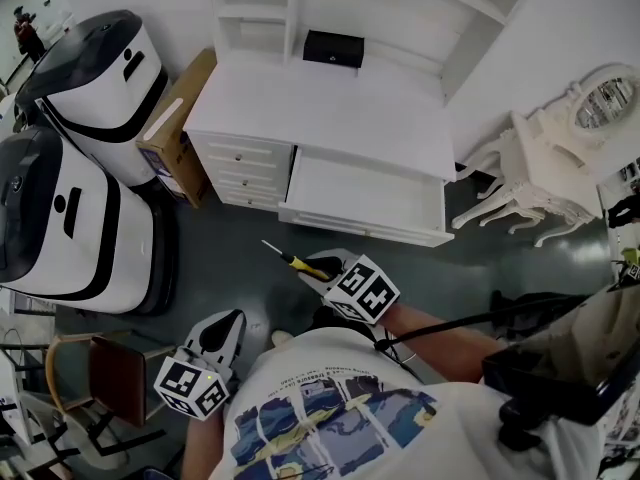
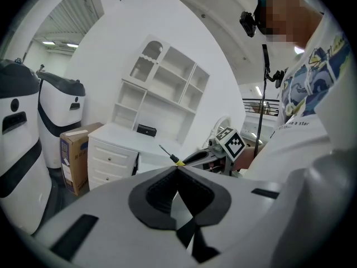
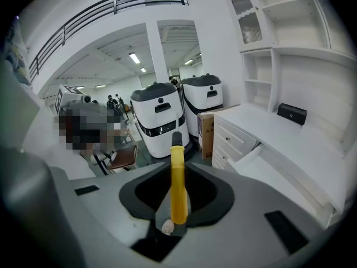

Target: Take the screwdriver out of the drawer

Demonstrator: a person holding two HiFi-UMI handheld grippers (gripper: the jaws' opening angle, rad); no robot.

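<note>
My right gripper (image 1: pixel 322 268) is shut on a screwdriver (image 1: pixel 295 261) with a yellow and black handle, and holds it in the air in front of the open white drawer (image 1: pixel 360 230). In the right gripper view the yellow handle (image 3: pixel 177 155) lies lengthwise between the jaws of the right gripper (image 3: pixel 177 177), with its shaft pointing away. The drawer's inside looks bare. My left gripper (image 1: pixel 228 320) hangs lower left, near my body, shut on nothing. In the left gripper view the left gripper (image 2: pixel 177 169) points toward the desk, and the screwdriver (image 2: pixel 169 154) shows beyond it.
The white desk (image 1: pixel 320 103) carries a shelf unit and a small black box (image 1: pixel 333 48). A cardboard box (image 1: pixel 175 128) leans at its left. Two white and black machines (image 1: pixel 70 218) stand further left, a brown chair (image 1: pixel 115 373) near me, and white ornate furniture (image 1: pixel 540 168) at the right.
</note>
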